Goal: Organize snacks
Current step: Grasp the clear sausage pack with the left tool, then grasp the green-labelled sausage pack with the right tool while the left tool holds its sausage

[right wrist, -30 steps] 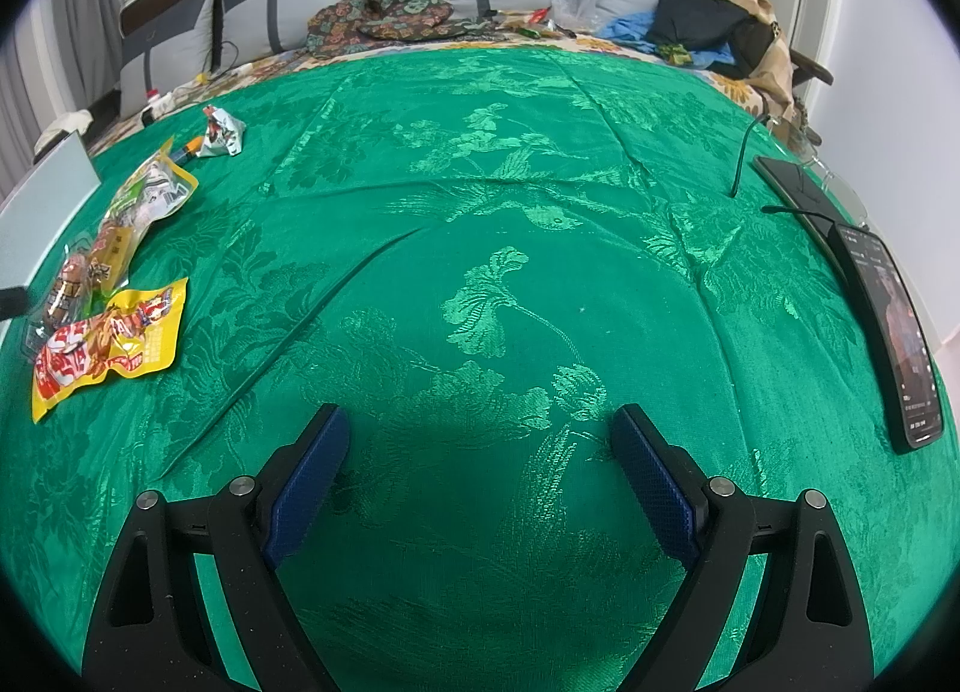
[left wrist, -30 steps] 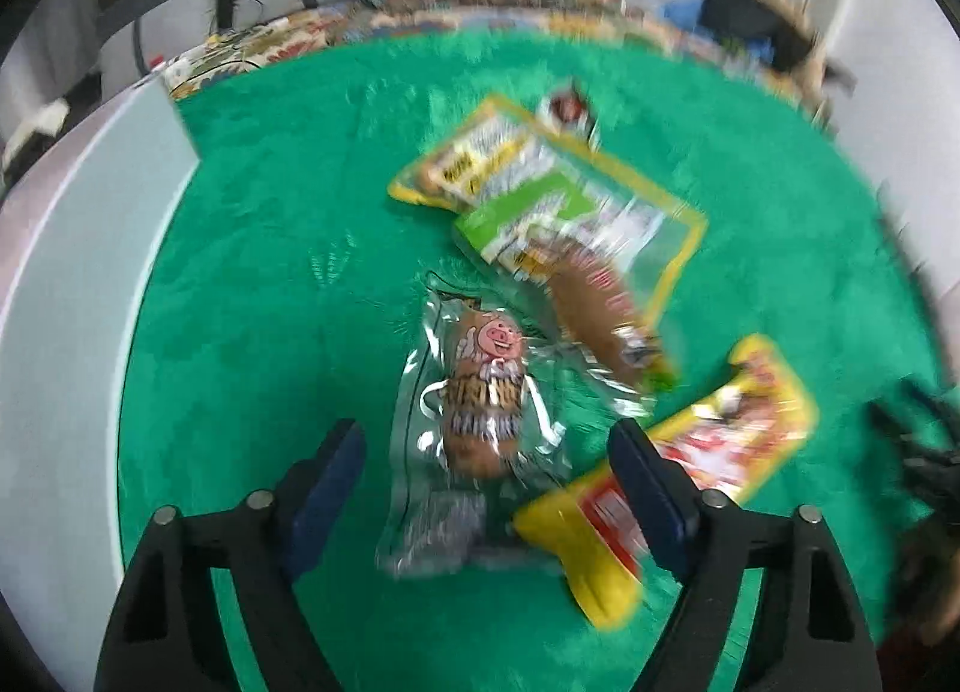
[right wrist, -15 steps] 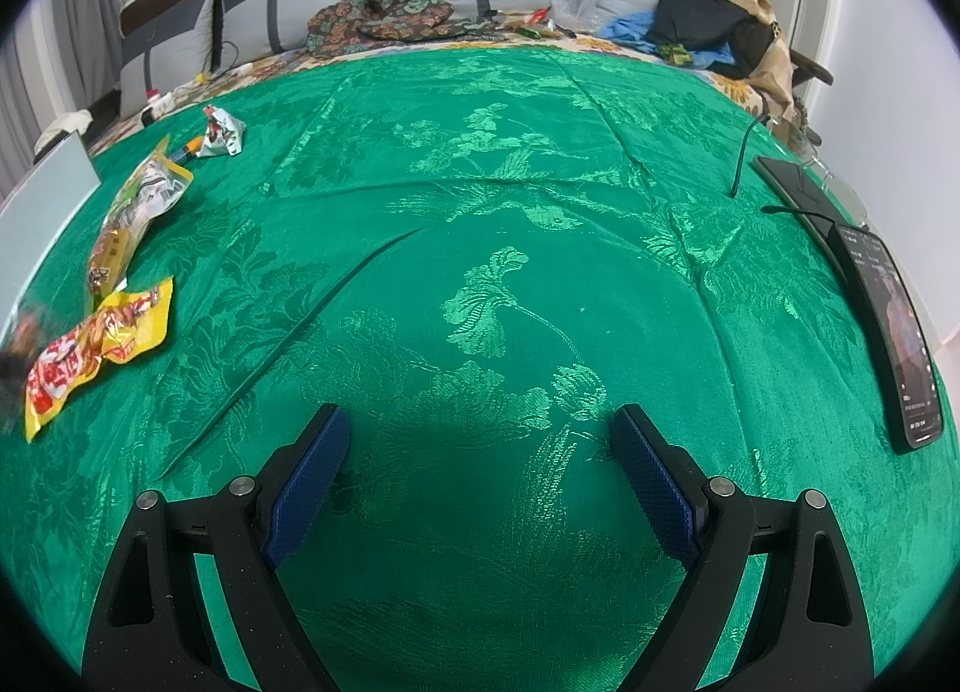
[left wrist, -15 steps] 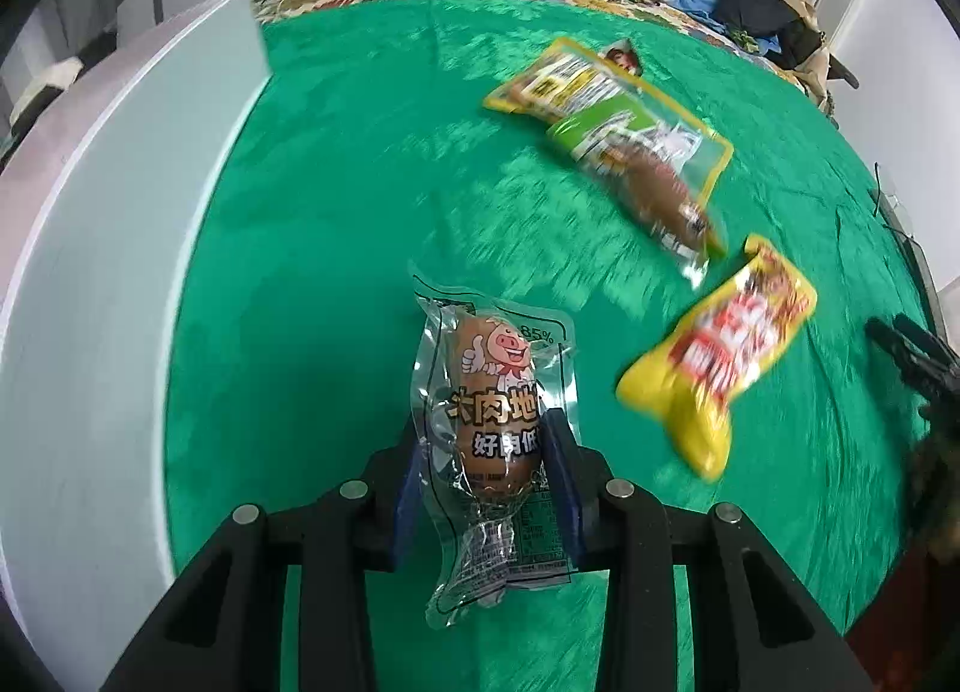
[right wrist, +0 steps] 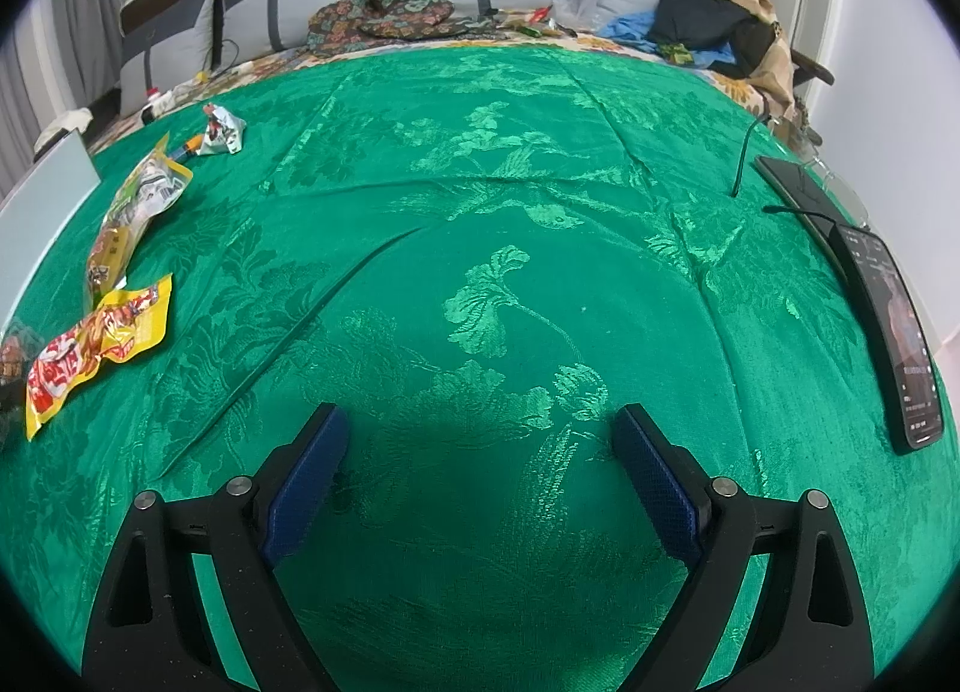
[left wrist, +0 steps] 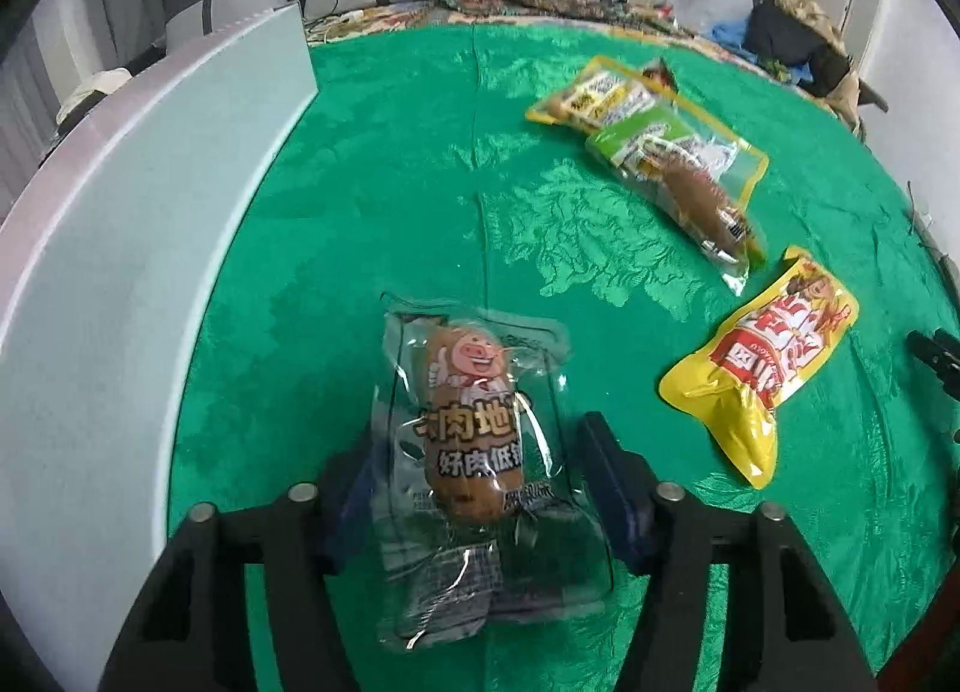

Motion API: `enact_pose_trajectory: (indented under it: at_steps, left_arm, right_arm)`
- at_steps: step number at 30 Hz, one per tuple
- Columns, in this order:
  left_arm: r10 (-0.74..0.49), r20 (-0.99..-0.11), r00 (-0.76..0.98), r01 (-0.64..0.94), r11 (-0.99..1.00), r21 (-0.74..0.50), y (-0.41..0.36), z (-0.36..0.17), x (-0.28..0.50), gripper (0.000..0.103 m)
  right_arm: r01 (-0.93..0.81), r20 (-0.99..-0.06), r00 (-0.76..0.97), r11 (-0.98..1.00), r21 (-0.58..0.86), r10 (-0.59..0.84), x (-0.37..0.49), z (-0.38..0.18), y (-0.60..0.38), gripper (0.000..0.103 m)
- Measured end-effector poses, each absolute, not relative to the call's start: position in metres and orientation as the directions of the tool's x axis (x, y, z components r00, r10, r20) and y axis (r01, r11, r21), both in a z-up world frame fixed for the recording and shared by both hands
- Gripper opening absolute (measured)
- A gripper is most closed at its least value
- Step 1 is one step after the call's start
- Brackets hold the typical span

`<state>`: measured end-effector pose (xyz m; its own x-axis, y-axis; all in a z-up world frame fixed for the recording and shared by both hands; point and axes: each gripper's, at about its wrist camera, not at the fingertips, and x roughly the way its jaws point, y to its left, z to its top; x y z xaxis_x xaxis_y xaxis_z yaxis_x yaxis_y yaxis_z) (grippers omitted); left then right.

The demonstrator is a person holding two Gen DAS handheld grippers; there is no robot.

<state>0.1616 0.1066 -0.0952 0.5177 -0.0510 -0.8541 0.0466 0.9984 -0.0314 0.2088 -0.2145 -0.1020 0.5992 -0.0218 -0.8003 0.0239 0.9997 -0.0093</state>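
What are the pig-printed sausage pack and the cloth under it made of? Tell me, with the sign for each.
Sausage pack: seemingly clear, glossy plastic film; it shows the brown sausage inside, with bright glints and crinkles. Green cloth: apparently a woven, satin-like fabric; a leaf pattern catches the light, and creases show.

Support surface is a green floral-damask cloth (right wrist: 510,248), smooth apart from one long diagonal crease left of centre. Directly on it:
- clear sausage pack with pig cartoon (left wrist: 474,440), near left
- yellow-and-red pouch (left wrist: 762,368) just right of it, apart
- green/yellow clear-window pack (left wrist: 678,164) farther back, overlapping a yellow-edged pack (left wrist: 594,98) at its far end
- crumpled foil wrapper (right wrist: 223,131), far left
- pale flat panel (left wrist: 120,248) along the left edge
- two dark phones (right wrist: 888,320) end to end on the right edge, thin black cable (right wrist: 744,152) beside them
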Motion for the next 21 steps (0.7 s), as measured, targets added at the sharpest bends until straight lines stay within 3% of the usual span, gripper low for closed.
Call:
enact_pose_trajectory:
  at_steps: [1, 2, 3, 5, 9, 14, 15, 16, 18, 21]
  left_arm:
    - [-0.063, -0.842, 0.535, 0.046, 0.998, -0.046, 0.109, -0.091, 0.157, 0.045]
    - [-0.074, -0.838, 0.54, 0.044, 0.997, -0.059, 0.112, -0.09, 0.153, 0.044]
    - [-0.081, -0.836, 0.542, 0.038, 0.997, -0.072, 0.115, -0.088, 0.15, 0.035]
    - [-0.108, -0.827, 0.552, 0.02, 0.993, -0.116, 0.122, -0.087, 0.143, 0.033]
    - [-0.127, -0.818, 0.561, -0.02, 0.986, -0.166, 0.135, -0.093, 0.129, 0.033]
    - [-0.155, -0.806, 0.571, -0.046, 0.975, -0.219, 0.146, -0.091, 0.116, 0.033]
    - [-0.164, -0.802, 0.575, -0.048, 0.971, -0.233, 0.149, -0.09, 0.113, 0.032]
    - [-0.179, -0.795, 0.579, -0.049, 0.966, -0.253, 0.153, -0.089, 0.109, 0.03]
    - [-0.213, -0.774, 0.596, -0.045, 0.954, -0.297, 0.16, -0.086, 0.103, 0.028]
    - [-0.238, -0.754, 0.612, -0.048, 0.941, -0.336, 0.164, -0.084, 0.1, 0.027]
  right_arm:
    - [0.023, -0.813, 0.581, 1.0, -0.012, -0.023, 0.211, -0.101, -0.213, 0.092]
    - [0.016, -0.84, 0.542, 1.0, 0.003, -0.007, 0.217, -0.097, -0.21, 0.09]
    - [-0.005, -0.849, 0.526, 0.999, 0.045, 0.041, 0.221, -0.091, -0.203, 0.09]
    - [-0.099, -0.827, 0.533, 0.984, 0.15, 0.18, 0.228, -0.069, -0.17, 0.09]
    - [-0.334, -0.809, 0.467, 0.918, 0.212, 0.357, 0.253, -0.037, -0.069, 0.089]
    - [-0.408, -0.877, 0.406, 0.909, 0.079, 0.259, 0.308, -0.055, 0.028, 0.087]
    - [-0.406, -0.894, 0.383, 0.912, 0.064, 0.233, 0.316, -0.065, 0.037, 0.075]
    - [-0.402, -0.915, 0.356, 0.915, 0.035, 0.192, 0.323, -0.075, 0.043, 0.049]
    - [-0.387, -0.919, 0.364, 0.922, -0.003, 0.15, 0.327, -0.076, 0.042, 0.044]
    - [-0.337, -0.892, 0.374, 0.933, 0.122, 0.252, 0.317, -0.054, 0.018, 0.039]
